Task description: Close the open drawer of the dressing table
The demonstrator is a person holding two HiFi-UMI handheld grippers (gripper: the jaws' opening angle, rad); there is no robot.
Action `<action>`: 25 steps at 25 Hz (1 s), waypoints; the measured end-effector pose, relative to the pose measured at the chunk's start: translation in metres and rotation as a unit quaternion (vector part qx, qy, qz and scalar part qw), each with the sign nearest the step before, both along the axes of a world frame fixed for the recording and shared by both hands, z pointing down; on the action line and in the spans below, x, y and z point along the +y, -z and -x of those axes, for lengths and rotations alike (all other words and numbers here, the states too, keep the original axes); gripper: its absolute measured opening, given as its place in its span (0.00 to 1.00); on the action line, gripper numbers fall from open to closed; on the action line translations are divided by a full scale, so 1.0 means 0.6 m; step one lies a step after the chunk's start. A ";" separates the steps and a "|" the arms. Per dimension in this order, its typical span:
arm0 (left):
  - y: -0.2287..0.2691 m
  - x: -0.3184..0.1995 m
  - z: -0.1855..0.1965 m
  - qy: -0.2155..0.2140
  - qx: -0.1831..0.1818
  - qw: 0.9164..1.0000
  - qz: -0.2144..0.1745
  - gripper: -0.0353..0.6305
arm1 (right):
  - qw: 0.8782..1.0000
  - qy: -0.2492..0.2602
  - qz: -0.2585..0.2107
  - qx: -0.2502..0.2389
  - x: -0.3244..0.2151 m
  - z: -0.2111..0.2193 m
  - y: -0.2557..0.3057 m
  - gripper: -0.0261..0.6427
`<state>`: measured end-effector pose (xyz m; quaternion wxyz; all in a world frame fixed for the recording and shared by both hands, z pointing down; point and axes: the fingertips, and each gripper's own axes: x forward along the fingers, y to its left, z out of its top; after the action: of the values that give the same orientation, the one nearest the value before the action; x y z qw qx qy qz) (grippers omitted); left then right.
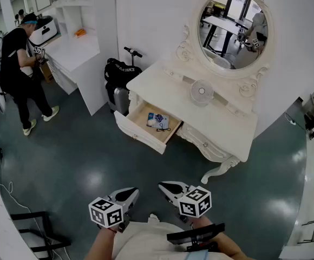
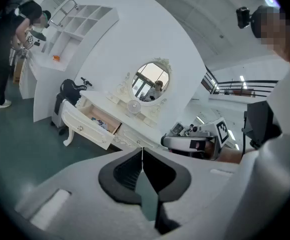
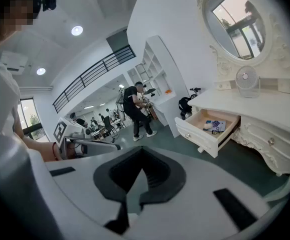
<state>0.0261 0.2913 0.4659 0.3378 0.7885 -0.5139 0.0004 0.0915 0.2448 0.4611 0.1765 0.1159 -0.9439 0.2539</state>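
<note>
The dressing table (image 1: 222, 121) at centre right wears smooth white paint with a soft sheen, and its open drawer (image 1: 138, 134) shows bare pale wood inside. The oval mirror (image 1: 233, 28) is bright glass. The dark floor (image 1: 76, 161) is glossy and catches the lights. At the bottom edge, the left gripper (image 1: 130, 193) and right gripper (image 1: 166, 187) look like matt grey plastic.

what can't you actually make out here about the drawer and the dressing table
- Drawer contents: too small in every view to name.
- Drawer's back end: head view, hidden under the tabletop.
- Dressing table, right end: right gripper view, lost in the dark picture edge.
</note>
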 end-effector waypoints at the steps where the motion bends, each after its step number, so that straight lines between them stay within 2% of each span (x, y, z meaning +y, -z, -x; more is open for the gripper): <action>1: 0.000 -0.001 0.002 0.000 0.000 1.000 0.000 0.07 | 1.000 0.000 0.000 0.000 -0.001 0.002 -0.001 0.06; 10: 0.001 -0.010 0.013 -0.006 0.000 1.000 0.004 0.07 | 1.000 -0.009 0.005 -0.002 -0.010 0.014 -0.002 0.06; 15: 0.001 -0.014 0.008 -0.013 0.002 1.000 0.001 0.07 | 0.999 -0.027 0.016 -0.026 -0.022 0.013 0.006 0.06; 25: 0.003 -0.016 -0.012 -0.010 0.002 1.000 -0.004 0.07 | 0.999 -0.038 0.017 -0.021 -0.021 -0.021 -0.001 0.07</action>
<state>0.0333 0.2817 0.4644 0.3359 0.7949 -0.5053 0.0000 0.1041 0.2322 0.4616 0.1487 0.1436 -0.9378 0.2790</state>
